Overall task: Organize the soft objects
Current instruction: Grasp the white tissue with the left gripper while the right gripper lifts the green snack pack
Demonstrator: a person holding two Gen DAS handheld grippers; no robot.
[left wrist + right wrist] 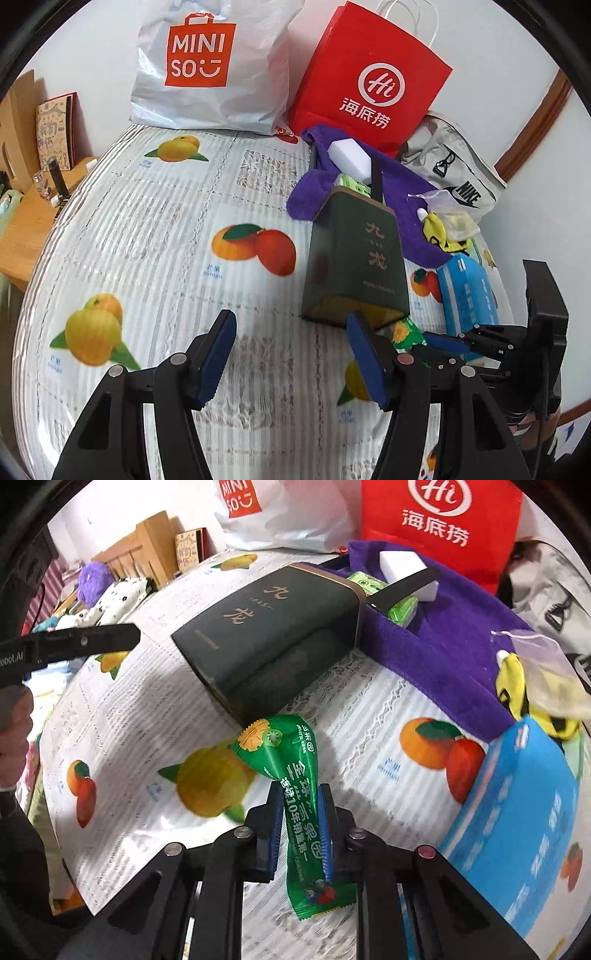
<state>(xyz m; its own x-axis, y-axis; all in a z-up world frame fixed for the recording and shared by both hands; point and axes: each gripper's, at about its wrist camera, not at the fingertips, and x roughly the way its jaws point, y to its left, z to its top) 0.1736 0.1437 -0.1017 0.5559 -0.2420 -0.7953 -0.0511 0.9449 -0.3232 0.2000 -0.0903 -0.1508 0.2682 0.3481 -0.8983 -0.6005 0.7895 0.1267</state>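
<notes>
Right gripper (300,827) pinches the green snack packet (295,771); left gripper (291,354) gapes empty. Judging by the purple towel (436,635) and blue pack (517,834) lying loose at right, sorting has barely begun.

Fruit-print bed (155,229), dark box (354,266), purple towel (399,206)
</notes>
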